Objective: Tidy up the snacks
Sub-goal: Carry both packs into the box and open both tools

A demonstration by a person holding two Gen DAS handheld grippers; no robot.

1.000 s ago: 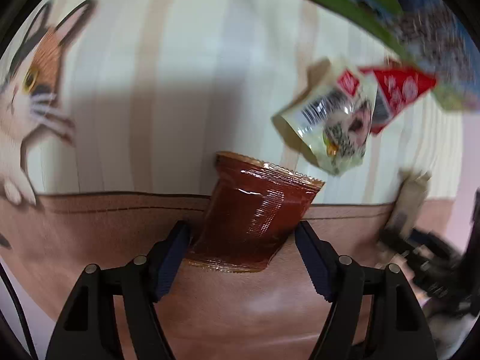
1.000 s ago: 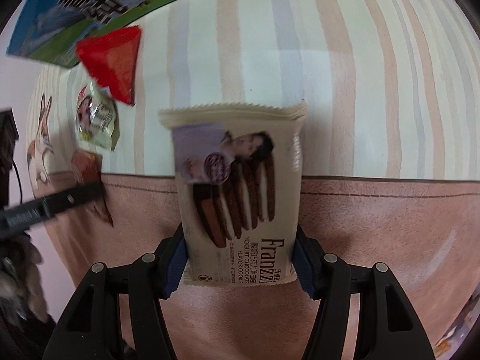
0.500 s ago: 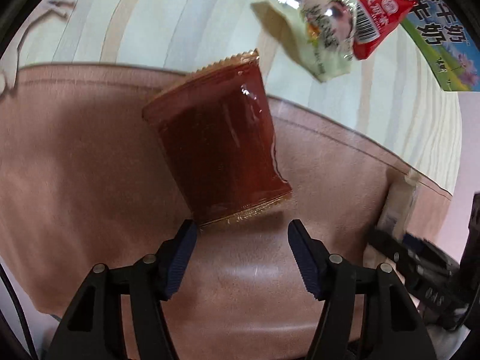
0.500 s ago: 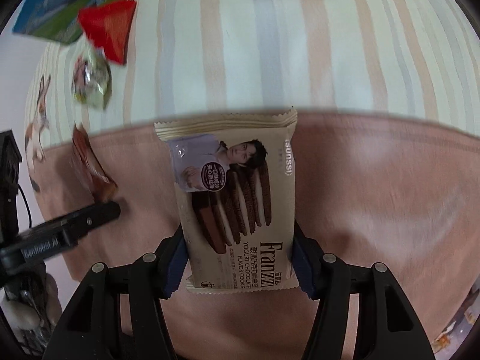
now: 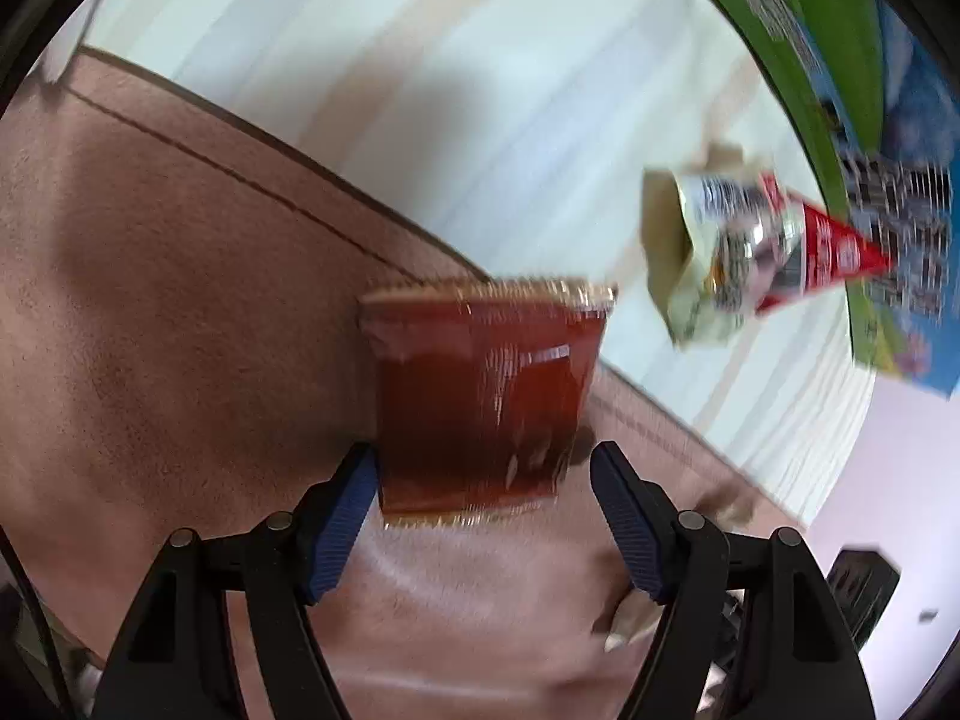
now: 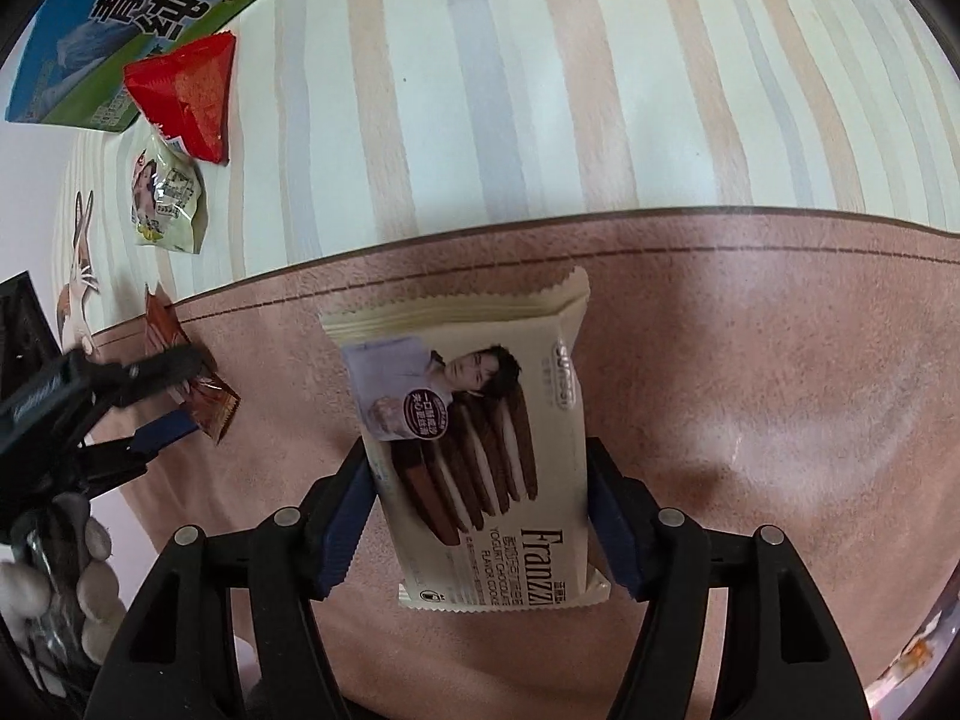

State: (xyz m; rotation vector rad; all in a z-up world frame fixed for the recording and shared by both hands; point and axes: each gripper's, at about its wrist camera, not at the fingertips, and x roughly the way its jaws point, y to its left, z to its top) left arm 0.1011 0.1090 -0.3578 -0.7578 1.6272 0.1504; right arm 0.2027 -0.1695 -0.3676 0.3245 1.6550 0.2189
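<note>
Cookie packet [image 6: 480, 450] hides its lower sides behind opening right claw [image 6: 480, 510].

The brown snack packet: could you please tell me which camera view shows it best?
The left wrist view: the brown snack packet fills the centre, though blurred. The right wrist view shows it small at the left edge, partly hidden behind the left tongs.

Right gripper [image 6: 480, 516] opening around a cream cookie packet [image 6: 480, 450] lying on the mat's brown band [image 6: 750, 360]. Toward the mat's left edge, left gripper [image 6: 174, 396] at a small brown packet [image 6: 210, 402]. On the striped part near the far left corner: red triangular packet [image 6: 186, 96], pale snack bag [image 6: 168, 198], green-blue carton [image 6: 120, 18].
</note>
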